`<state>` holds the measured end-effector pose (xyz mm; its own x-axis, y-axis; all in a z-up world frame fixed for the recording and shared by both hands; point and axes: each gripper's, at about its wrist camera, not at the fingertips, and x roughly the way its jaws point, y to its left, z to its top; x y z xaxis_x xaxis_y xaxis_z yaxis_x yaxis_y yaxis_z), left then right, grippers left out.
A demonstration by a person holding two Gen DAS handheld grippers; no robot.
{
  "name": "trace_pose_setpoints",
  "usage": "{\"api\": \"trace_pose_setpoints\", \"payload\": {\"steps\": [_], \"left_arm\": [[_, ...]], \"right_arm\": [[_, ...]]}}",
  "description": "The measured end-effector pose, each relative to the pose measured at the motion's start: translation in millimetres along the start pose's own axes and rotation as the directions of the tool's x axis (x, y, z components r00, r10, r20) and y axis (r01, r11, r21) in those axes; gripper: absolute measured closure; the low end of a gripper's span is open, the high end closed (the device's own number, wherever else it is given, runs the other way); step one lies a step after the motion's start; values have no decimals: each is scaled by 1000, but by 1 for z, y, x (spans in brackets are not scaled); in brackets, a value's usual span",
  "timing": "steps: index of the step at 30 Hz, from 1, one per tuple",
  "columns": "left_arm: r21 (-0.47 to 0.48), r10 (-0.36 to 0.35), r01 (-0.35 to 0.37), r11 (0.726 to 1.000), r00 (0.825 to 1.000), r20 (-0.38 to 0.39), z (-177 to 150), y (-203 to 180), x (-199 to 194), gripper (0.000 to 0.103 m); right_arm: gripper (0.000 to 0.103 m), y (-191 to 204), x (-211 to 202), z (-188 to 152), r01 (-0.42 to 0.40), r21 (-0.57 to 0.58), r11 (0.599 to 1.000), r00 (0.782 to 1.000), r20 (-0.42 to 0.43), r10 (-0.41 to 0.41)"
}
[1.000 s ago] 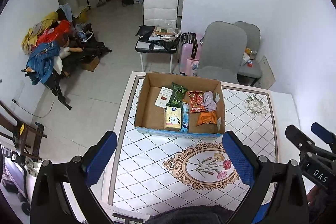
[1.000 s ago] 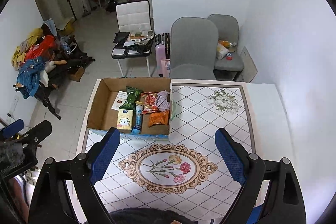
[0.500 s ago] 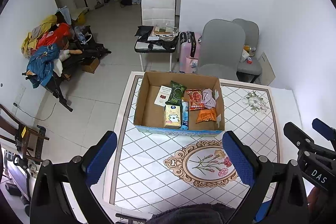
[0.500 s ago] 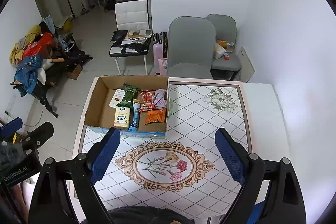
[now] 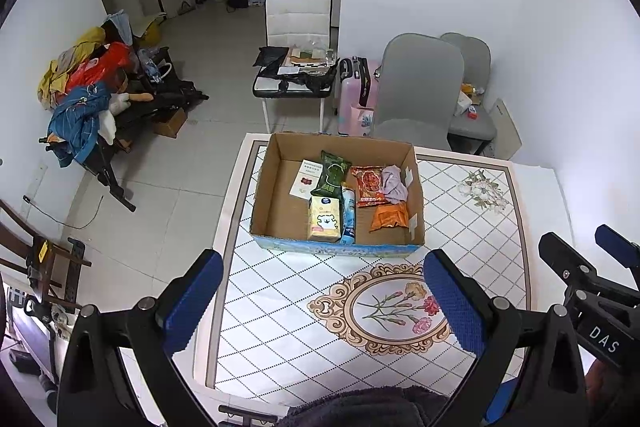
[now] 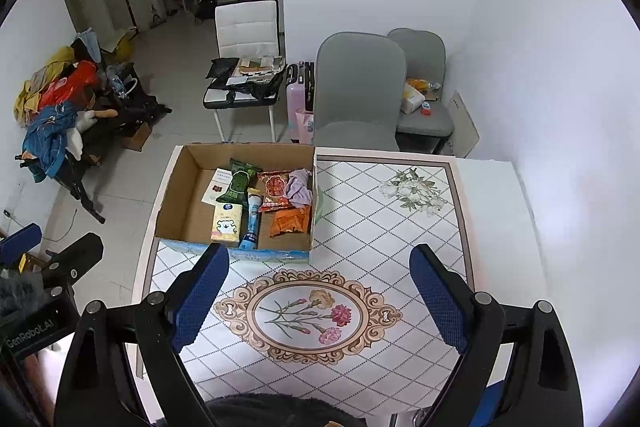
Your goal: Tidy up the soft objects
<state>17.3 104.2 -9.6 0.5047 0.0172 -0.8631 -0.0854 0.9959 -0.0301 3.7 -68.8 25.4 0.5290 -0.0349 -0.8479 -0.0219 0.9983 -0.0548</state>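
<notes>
1. Left wrist view: open brown cardboard box (image 5: 338,201) sits on the table with the diamond-patterned floral cloth (image 5: 304,315), ahead of the left gripper (image 5: 322,301) and well apart from its tips.
2. Box contents, left wrist view: white leaflet (image 5: 307,179) flat on the box floor; dark green snack packet (image 5: 331,174) beside it; pale yellow tissue pack with a bear print (image 5: 324,218) at the near wall; light blue tube (image 5: 348,214) lying just beside that pack; red printed snack packet (image 5: 369,180); crumpled lilac cloth (image 5: 393,183) lying partly on the red packet, against the right wall; orange snack packet (image 5: 389,215) nearer the front.
3. Left gripper: blue-padded fingers (image 5: 192,303) spread wide, nothing between them, no contact with box or cloth visible. It is held above the near part of the table.
4. Right gripper (image 5: 588,259) shows at the right edge of the left wrist view, over the table's right side, apart from the box.
5. Right wrist view: cardboard box (image 6: 184,183) lies ahead and to the left of the right gripper (image 6: 320,291); lilac cloth (image 6: 299,183) sits in the box's right portion, next to the right wall, well apart from the tips.
6. Right gripper: blue-padded fingers (image 6: 438,297) spread wide, empty, hovering over the oval flower medallion (image 6: 306,313) printed on the tablecloth.
7. Left gripper (image 6: 52,247) appears at the left edge of the right wrist view, beside the table's left side.
</notes>
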Motion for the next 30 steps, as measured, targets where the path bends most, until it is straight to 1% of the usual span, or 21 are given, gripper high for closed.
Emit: {"api": "trace_pose_setpoints", "payload": {"steps": [17, 30], "left_arm": [[15, 5, -5, 1000, 1000, 0, 2, -2, 3, 0], [14, 6, -6, 1000, 1000, -2, 5, -1, 7, 0]], "right_arm": [[9, 4, 4, -1, 12, 25, 1000, 1000, 7, -13], [9, 7, 7, -1, 7, 38, 999, 1000, 1, -7]]}}
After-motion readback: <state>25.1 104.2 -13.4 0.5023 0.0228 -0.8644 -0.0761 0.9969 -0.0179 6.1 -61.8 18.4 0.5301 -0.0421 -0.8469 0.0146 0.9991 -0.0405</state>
